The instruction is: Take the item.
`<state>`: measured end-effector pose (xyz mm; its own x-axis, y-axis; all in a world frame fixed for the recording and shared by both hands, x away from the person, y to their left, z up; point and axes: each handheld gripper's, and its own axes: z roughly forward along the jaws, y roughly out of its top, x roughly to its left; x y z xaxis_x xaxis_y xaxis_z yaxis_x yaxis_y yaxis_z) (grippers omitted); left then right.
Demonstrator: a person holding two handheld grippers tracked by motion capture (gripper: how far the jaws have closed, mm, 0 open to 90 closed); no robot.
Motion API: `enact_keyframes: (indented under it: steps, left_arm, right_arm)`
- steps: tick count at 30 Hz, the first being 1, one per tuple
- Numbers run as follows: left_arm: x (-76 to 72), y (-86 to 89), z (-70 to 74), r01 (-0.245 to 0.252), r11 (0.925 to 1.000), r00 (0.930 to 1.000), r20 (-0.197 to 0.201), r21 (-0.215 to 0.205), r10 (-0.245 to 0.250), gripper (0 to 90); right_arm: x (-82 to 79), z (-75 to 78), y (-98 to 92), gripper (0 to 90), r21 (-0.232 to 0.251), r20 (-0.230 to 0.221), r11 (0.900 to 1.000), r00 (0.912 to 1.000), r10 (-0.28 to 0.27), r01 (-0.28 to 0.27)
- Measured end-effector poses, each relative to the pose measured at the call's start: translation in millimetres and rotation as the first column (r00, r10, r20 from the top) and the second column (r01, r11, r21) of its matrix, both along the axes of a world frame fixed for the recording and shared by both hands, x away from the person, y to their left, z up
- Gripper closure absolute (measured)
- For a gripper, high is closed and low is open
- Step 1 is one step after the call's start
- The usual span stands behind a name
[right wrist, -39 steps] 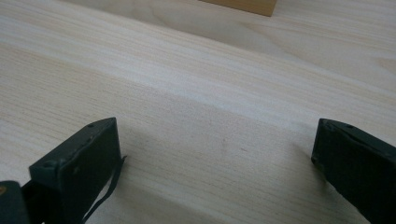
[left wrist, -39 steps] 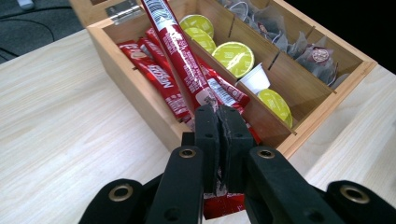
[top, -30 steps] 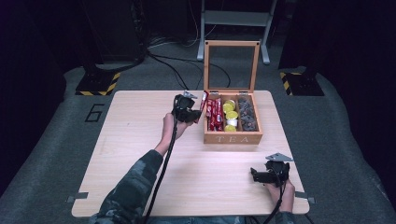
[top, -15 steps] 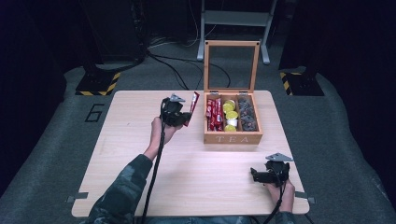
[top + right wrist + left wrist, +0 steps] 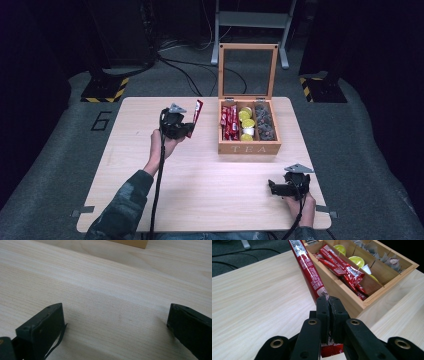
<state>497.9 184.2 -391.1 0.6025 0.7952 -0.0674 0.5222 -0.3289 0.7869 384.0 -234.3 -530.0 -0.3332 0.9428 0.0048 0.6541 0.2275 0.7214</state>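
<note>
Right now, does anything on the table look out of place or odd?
One long red sachet is outside the wooden tea box, pinched at its end by the left gripper and sticking up at a tilt beside the box. The other red sachets lie in their compartment. Nothing looks spilled or damaged.

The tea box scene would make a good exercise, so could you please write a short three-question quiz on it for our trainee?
1. True or false: the left claw is shut on a red packet.
2. Which compartment of the tea box holds the other red packets, seen from the high view: A) left, B) middle, C) right?
3. Fill in: the right claw is ____ above the bare table.

Key
1. True: the jaws pinch the packet's lower end, and it is lifted beside the box.
2. A.
3. Open: the jaws stand wide apart with nothing between them.
</note>
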Motion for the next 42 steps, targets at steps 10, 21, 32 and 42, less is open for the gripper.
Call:
enact_keyframes:
  steps: [10, 21, 32, 42]
  left_arm:
    - [-6.6, 20.1, -2.1, -0.028, 0.9995, 0.9996, 0.009, -0.013, 0.028, 86.6]
    - [-9.2, 35.4, -5.4, -0.054, 0.9984, 0.9985, 0.004, -0.014, 0.054, 86.6]
    - [-9.8, 52.3, -14.5, -0.095, 0.9953, 0.9954, -0.019, -0.022, 0.094, 86.6]
    - [-4.1, 60.1, -34.4, -0.125, 0.9921, 0.9904, -0.061, -0.009, 0.124, 86.5]
  right_arm:
    - [0.0, 0.0, 0.1, 0.6, 0.000, 0.000, 1.000, 1.0000, -0.001, 0.001]
    - [0.1, 0.0, 0.1, 0.5, 0.001, 0.000, 1.000, 1.0000, -0.002, 0.002]
    - [0.1, 0.1, 0.2, 0.6, 0.001, 0.000, 1.000, 1.0000, -0.002, 0.002]
    - [0.1, 0.0, 0.1, 0.6, 0.001, 0.000, 1.000, 1.0000, -0.002, 0.002]
